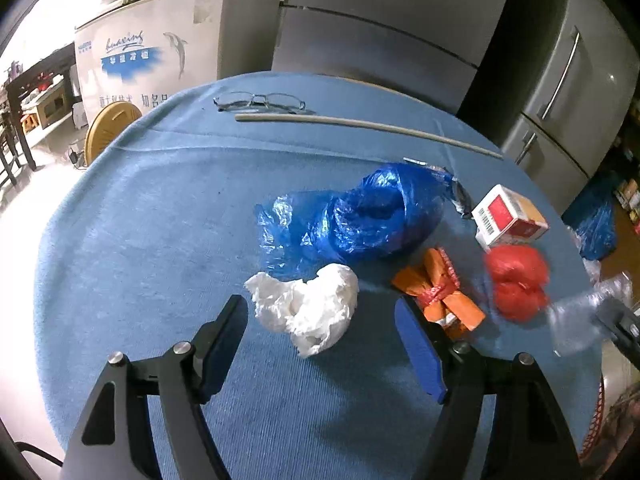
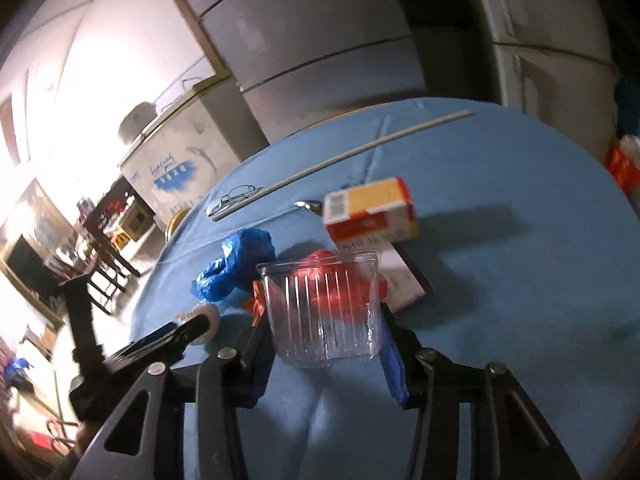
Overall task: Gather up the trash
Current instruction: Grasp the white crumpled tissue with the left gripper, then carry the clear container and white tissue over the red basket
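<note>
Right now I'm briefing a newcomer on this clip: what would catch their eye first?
The right gripper shut on a clear ribbed plastic cup, held above the blue tablecloth. Then the litter mid-table: a crumpled blue bag, a white wad between the open left gripper's fingers, an orange wrapper.

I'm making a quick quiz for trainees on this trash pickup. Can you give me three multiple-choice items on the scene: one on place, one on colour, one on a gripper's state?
1. Where do the glasses lie?
A. far edge of the table, by the long stick
B. on the carton
C. under the tissue

2. What colour is the largest crumpled bag?
A. green
B. blue
C. black

3. What is the right gripper doing?
A. gripping a clear plastic cup
B. gripping the carton
C. standing empty

Answers: 1 A, they rest beside the stick. 2 B, it is blue plastic. 3 A, the cup sits clamped between its fingers.
</note>
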Demonstrator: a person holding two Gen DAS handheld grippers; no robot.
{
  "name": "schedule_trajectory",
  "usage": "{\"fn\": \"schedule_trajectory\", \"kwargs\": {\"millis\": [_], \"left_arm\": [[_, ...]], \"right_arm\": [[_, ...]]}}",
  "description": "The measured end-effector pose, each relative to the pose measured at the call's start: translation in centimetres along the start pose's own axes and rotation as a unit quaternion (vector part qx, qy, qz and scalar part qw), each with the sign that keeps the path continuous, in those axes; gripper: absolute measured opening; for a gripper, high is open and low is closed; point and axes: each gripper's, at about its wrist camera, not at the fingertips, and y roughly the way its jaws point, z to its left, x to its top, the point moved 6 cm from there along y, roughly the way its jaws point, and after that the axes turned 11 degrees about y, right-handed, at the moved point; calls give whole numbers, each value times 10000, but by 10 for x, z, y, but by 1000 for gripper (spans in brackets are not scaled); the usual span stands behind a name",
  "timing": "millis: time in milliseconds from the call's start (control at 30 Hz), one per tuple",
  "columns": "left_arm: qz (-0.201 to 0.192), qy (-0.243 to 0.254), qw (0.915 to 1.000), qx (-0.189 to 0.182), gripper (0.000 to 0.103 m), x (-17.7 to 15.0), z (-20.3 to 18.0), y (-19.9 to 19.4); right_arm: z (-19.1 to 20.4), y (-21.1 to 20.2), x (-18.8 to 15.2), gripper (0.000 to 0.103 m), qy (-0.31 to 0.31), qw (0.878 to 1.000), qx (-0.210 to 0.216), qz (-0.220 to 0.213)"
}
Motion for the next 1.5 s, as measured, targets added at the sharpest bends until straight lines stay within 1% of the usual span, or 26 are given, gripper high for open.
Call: {"fn": "schedule_trajectory", "kwargs": {"millis": [100,167,200,233,267,333,500,667,833,1167,1333,1500], "left_arm": [[126,64,9998,107,76,1,0,12],[169,-22,9998,77,76,3,3,19],[199,-69,9998,11,68,3,4,20],[242,-118,9996,-104,38,2,5,23],[237,-101,9996,-119,39,2,5,22],[291,-164,9991,-270,37,0,5,19],[204,-80,9994,-251,36,-11,1,-1],[70,-18,9995,-312,36,-24,-10,-29],[-40,232,9987,-455,36,-31,-36,-51],[-154,771,9943,-714,36,-37,-88,-68],[-198,1017,9916,-777,36,-40,-108,-75],[-196,1167,9893,-848,36,-44,-123,-79]], "right_arm": [[-9,-9,-8,49,129,9999,10,21],[-13,-14,-13,49,173,9998,10,21],[-14,-15,-15,49,198,9998,16,28],[-17,-17,-16,49,218,9998,21,26],[-19,-19,-17,49,241,9997,25,22],[-22,-22,-19,49,305,9995,51,12],[-31,-31,-21,49,482,9988,113,-53],[-42,-45,-23,49,625,9978,99,-185],[-52,-61,-23,49,705,9969,61,-351],[-73,-90,-25,49,870,9943,-21,-619],[-90,-111,-25,49,1026,9912,-85,-832],[-116,-134,-26,49,1272,9861,-228,-1046]]}}
